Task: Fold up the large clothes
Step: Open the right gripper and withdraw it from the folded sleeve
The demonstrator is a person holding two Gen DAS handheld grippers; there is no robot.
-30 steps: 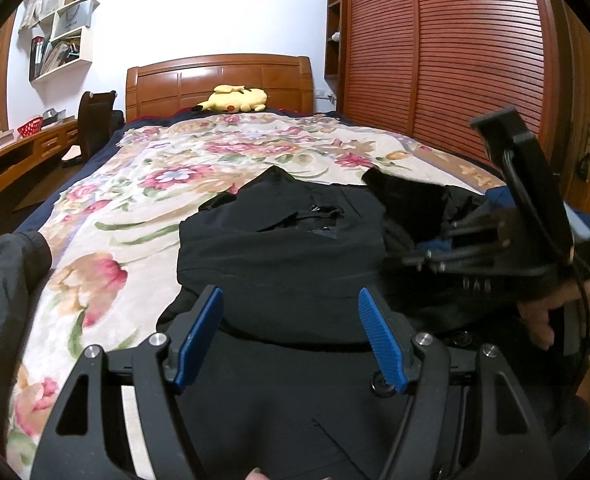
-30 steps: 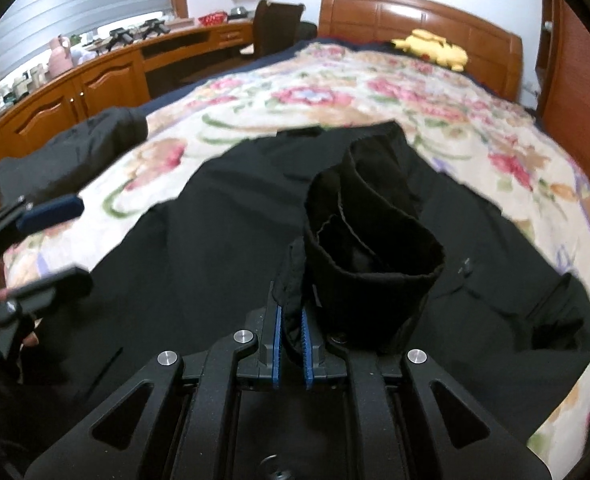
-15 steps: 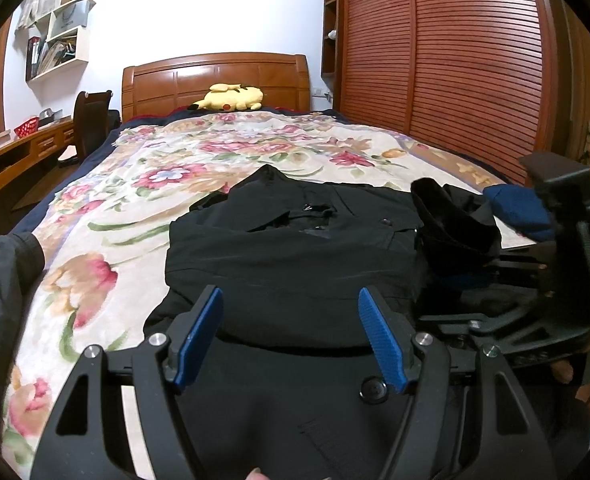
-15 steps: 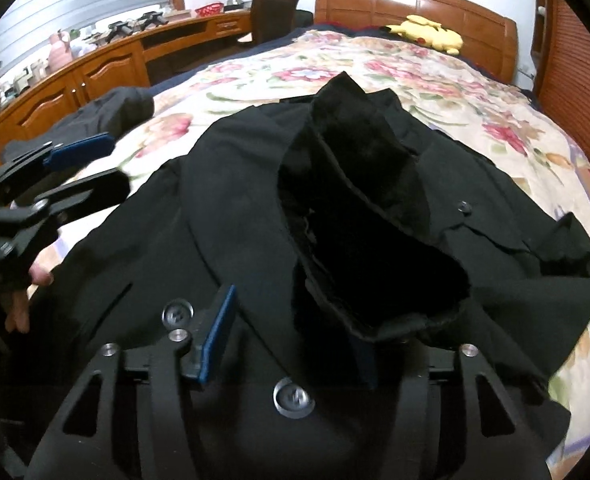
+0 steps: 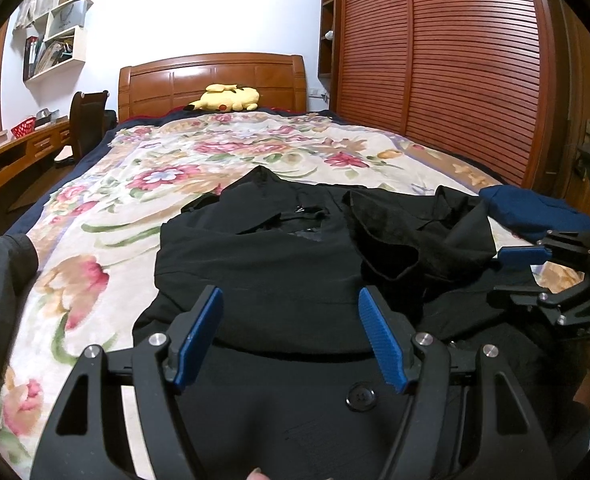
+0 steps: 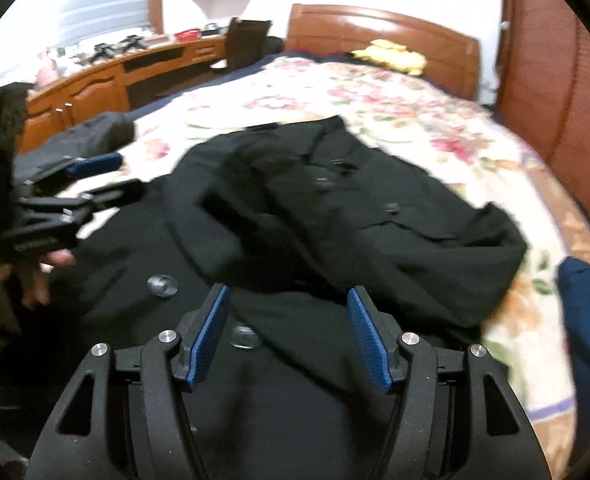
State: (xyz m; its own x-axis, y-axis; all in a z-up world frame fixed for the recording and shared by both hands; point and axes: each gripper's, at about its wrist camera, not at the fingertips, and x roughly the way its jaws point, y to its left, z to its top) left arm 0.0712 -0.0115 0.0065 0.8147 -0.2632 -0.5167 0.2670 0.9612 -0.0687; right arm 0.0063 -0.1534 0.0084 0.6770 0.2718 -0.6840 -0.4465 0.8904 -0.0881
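While both claws hang over the bed, quick rundown:

Coat: black coat (image 5: 263, 272) spread on the floral bedspread (image 5: 107, 216), sleeve (image 5: 391, 232) lying folded over its chest, big buttons showing near the hem.
Left gripper (image 5: 291, 336): blue pads spread wide, nothing between them, hovering just above the coat.
Right gripper (image 6: 289, 332): jaws have just been opening, pads now apart with only coat beneath, nothing pinched; view is blurry.
Other stuff: blue garment (image 5: 535, 212) at the bed's right edge, yellow plush (image 5: 225, 98) by the headboard.
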